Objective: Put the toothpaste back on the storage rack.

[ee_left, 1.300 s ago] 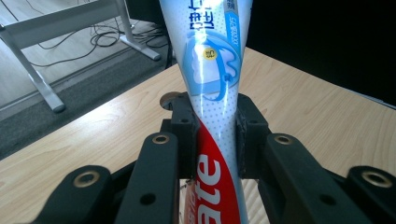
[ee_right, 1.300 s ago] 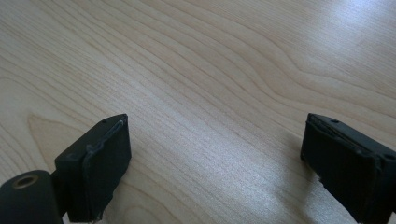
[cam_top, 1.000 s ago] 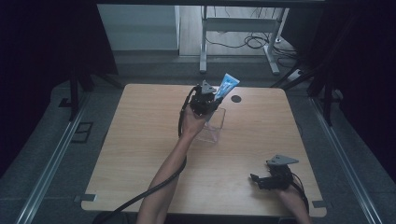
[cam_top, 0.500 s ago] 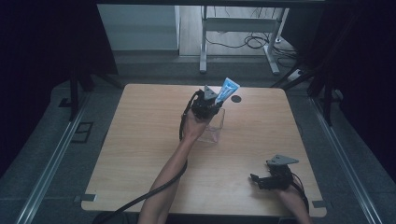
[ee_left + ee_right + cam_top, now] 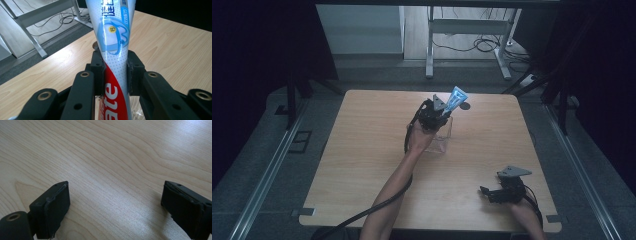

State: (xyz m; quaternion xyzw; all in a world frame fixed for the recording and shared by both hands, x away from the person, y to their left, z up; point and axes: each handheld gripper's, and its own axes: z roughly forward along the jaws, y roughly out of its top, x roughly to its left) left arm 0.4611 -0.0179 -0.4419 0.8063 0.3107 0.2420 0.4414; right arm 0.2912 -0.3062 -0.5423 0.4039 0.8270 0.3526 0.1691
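The left gripper (image 5: 437, 111) clamps a toothpaste tube (image 5: 455, 99) between its pads, jaws drawn in against the tube's sides. The tube slants up and away beyond the fingertips, and a clear plastic box (image 5: 442, 136) stands on the table (image 5: 362, 150) just below this gripper. Well apart, near the table's front edge, the right gripper (image 5: 486, 192) rests with jaws wide and nothing between them.

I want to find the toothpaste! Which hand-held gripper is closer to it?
Left. The left hand-held gripper clamps the toothpaste tube; the right hand-held gripper sits far off at the table's near edge.
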